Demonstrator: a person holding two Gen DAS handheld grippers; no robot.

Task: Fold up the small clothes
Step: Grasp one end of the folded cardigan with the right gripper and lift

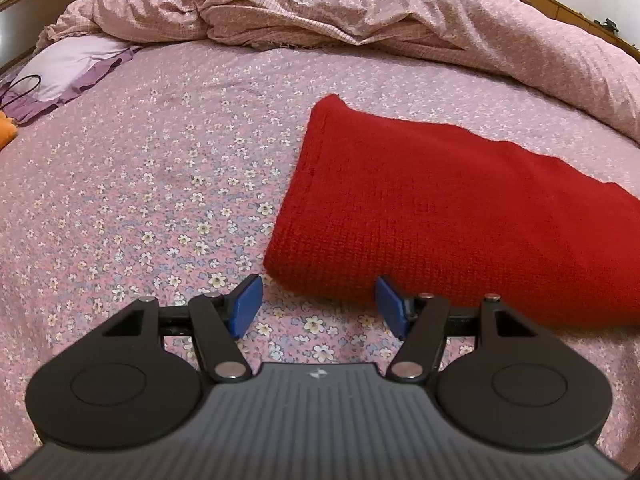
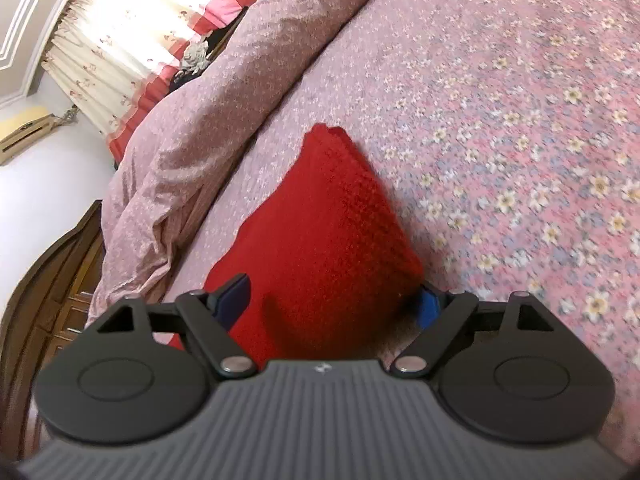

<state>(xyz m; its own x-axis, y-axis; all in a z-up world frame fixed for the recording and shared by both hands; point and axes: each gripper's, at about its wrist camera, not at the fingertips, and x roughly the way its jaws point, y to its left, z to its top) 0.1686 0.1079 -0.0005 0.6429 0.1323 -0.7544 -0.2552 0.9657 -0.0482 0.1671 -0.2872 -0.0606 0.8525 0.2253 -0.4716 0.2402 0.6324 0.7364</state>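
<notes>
In the left wrist view, the left tongs (image 1: 318,307) stand apart and empty, low over the bed (image 1: 160,184). The near left corner of the red knit garment (image 1: 440,216), already folded into a thick block, lies just ahead of them, between the blue pads (image 1: 246,306). To do this step well, slide the tongs forward so the pads take every layer at that corner, not only the top one.

In the right wrist view, the right tongs (image 2: 334,306) are also spread wide, with the garment's (image 2: 320,232) near end between the fingers. The view is blurred, but the pads seem not to press on the cloth. Close both tongs together and lift evenly, or the knit will likely sag and the fold skew toward the rumpled duvet (image 2: 224,92).
</notes>
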